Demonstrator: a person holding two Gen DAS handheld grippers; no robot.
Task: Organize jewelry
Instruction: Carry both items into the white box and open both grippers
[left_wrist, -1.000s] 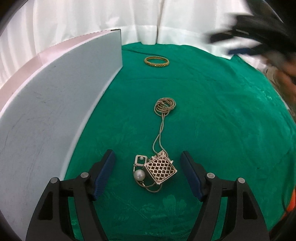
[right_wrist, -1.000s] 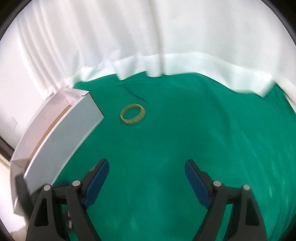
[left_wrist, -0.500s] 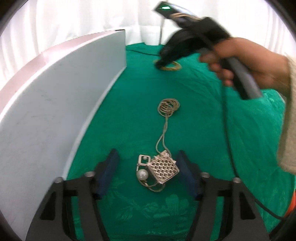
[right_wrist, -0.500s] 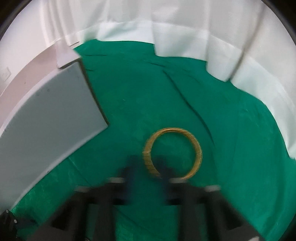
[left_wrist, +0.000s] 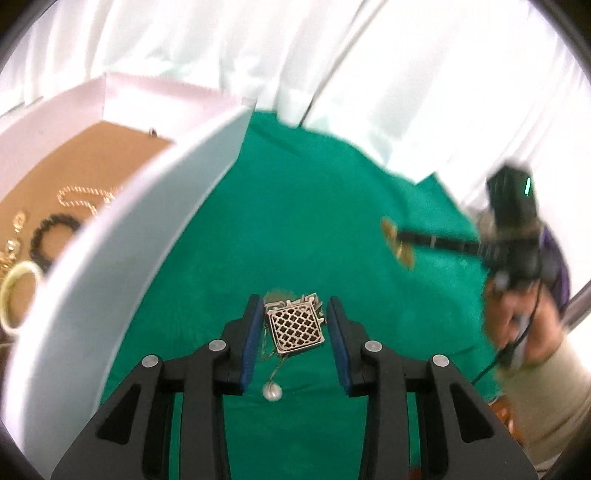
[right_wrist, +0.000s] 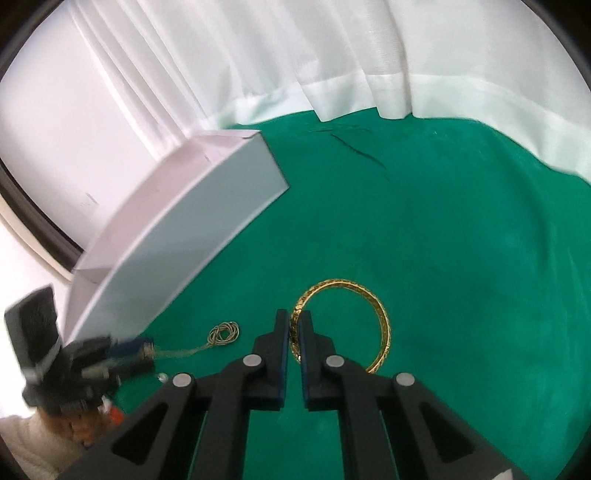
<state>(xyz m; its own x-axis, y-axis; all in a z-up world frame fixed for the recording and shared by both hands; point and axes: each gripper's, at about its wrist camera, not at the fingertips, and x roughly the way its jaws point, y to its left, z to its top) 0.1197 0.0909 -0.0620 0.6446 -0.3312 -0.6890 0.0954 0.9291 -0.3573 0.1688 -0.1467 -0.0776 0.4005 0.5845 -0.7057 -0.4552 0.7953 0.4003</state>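
Observation:
My left gripper (left_wrist: 295, 317) is shut on the necklace's square lattice pendant (left_wrist: 295, 328) and holds it above the green cloth; a pearl (left_wrist: 272, 392) dangles below. In the right wrist view the left gripper (right_wrist: 147, 350) shows blurred, with the necklace chain (right_wrist: 223, 333) trailing on the cloth. My right gripper (right_wrist: 294, 332) is shut on the rim of a gold bangle (right_wrist: 380, 321) and holds it off the cloth. The bangle also shows in the left wrist view (left_wrist: 397, 243), blurred, at the right gripper's tip.
A white open box (left_wrist: 155, 221) stands on the left; its brown floor holds several pieces: a gold chain (left_wrist: 85, 195), a black bead bracelet (left_wrist: 51, 236), a pale bangle (left_wrist: 18, 291). Green cloth (right_wrist: 461, 229) covers the table; white curtains hang behind.
My left gripper closed on the pendant and lifted it, now higher and looking into the box. My right gripper came down on the bangle, closed on its rim and raised it.

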